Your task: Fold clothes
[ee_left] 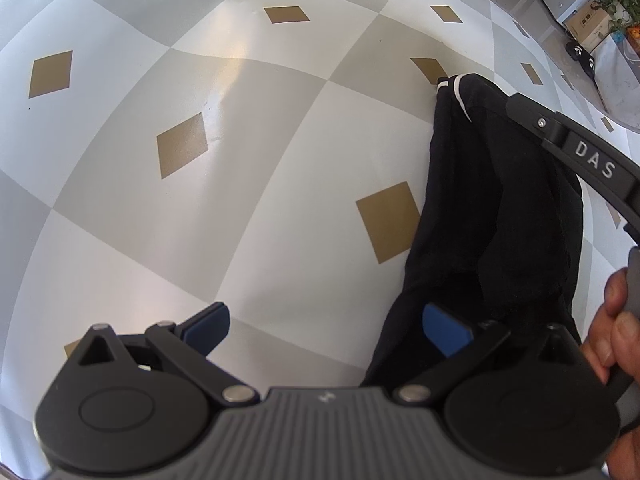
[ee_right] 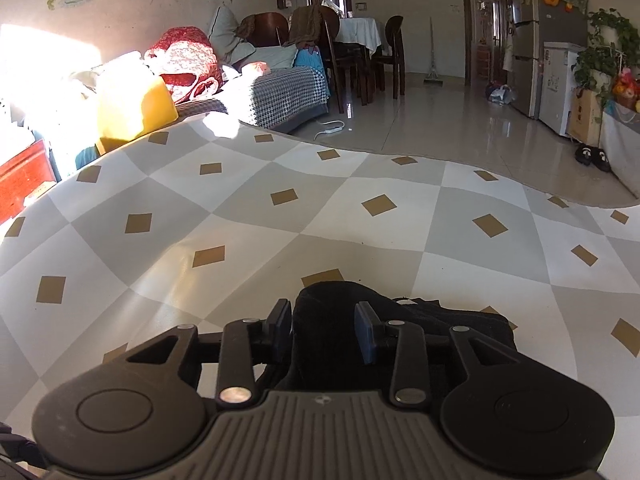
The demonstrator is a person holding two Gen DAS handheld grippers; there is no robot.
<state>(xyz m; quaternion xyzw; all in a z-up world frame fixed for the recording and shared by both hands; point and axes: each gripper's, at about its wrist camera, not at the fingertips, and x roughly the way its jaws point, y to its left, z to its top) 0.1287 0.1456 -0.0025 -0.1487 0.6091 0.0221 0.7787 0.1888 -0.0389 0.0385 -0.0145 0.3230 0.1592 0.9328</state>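
Note:
A black garment with thin white trim lies bunched in a long strip on the checked tablecloth. My left gripper points steeply down with its jaws wide open. Its right finger rests over the garment's near end, and its left finger is over bare cloth. In the right wrist view the same garment lies heaped low in the frame. My right gripper is open, and a raised fold stands between its blue pads without being pinched. A hand holds the right gripper's body at the left wrist view's right edge.
The tablecloth's grey and white checks with gold diamonds stretch far to the left and ahead. The table's far edge curves across the right wrist view. Beyond it are a sofa with blankets, dining chairs, a fridge and plants.

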